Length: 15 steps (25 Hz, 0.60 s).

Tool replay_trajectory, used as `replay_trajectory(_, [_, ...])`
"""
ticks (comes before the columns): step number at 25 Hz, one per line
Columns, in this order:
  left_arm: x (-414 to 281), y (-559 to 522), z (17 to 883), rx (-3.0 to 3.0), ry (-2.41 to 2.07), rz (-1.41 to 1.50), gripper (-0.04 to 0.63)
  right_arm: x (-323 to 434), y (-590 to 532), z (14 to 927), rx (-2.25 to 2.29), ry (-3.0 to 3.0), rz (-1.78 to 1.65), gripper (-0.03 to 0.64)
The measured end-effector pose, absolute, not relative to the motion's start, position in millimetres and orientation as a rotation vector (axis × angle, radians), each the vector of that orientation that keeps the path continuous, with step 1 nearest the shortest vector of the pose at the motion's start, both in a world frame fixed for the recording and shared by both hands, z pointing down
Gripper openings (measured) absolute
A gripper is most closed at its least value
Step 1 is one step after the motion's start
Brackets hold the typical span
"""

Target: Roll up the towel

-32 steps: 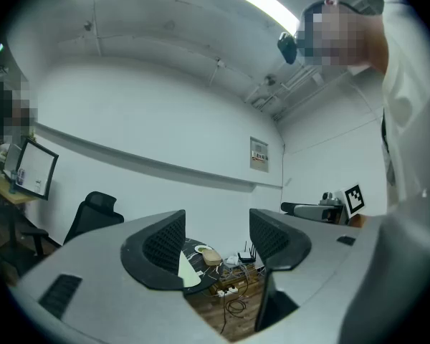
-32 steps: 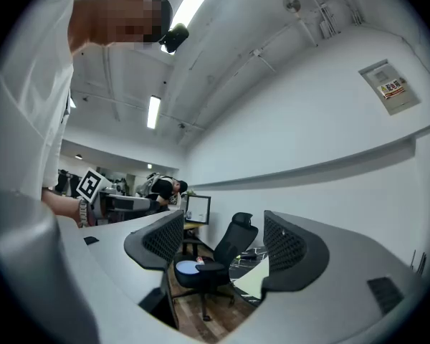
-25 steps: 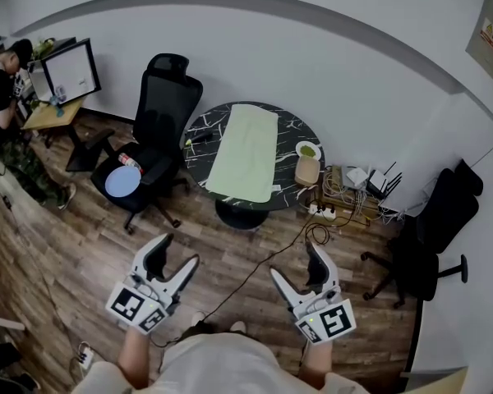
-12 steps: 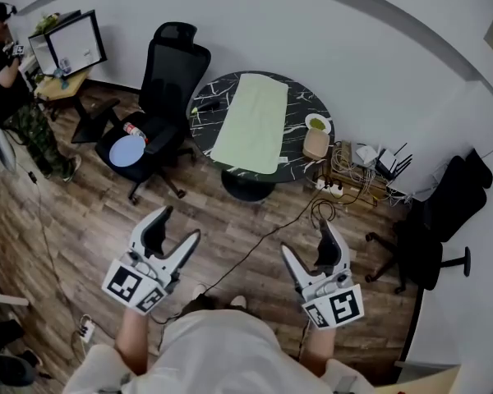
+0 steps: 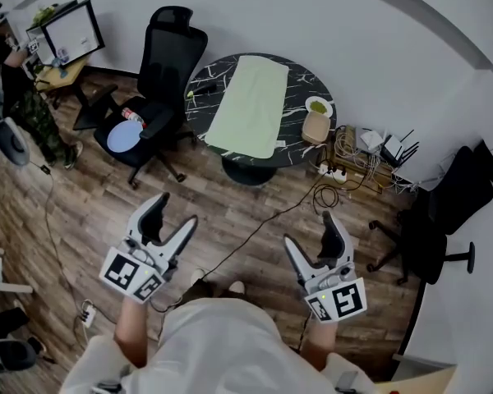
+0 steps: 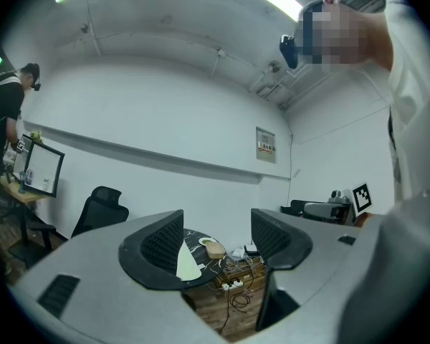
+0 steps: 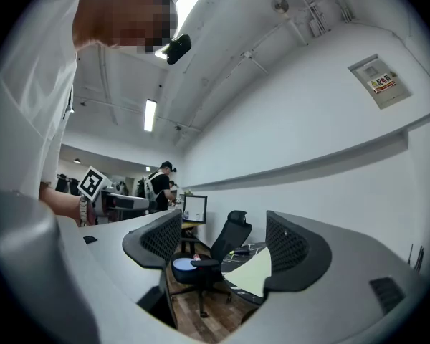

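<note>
One towel lies flat on the round worktop, well ahead of you across the floor. Its long axis runs straight away from you, and its near short end drapes over the worktop's near rim. That draped end faces you, so the roll likely starts there and travels away. Your left claw and right claw hang by your waist, each with jaws apart and nothing between them. Both are well apart from the towel. It sits roughly midway between them, so neither is clearly nearer. A tub stands just right of the towel, leaving less room on that side. A chair crowds the worktop's left, and a cable crosses the floor in your path.
</note>
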State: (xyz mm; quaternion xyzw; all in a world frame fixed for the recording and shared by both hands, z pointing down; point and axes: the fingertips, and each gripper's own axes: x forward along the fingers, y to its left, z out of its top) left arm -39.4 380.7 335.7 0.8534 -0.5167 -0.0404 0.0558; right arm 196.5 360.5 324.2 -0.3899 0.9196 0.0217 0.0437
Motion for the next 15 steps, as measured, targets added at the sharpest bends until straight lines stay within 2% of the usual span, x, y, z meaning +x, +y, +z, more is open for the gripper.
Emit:
replay_trajectory(6, [-24.0, 360.5, 340.5, 2.592, -1.578, -0.080, 0.276, 219.0, 339.9, 336.4, -1.186, 2.772, -0.014, 0.327])
replay_trajectory(15, [-49.9, 286.4, 337.4, 2.601, -1.616, -0.117, 0.276, 205.8, 272.9, 338.7, -1.208, 2.757, 0.008, 0.327])
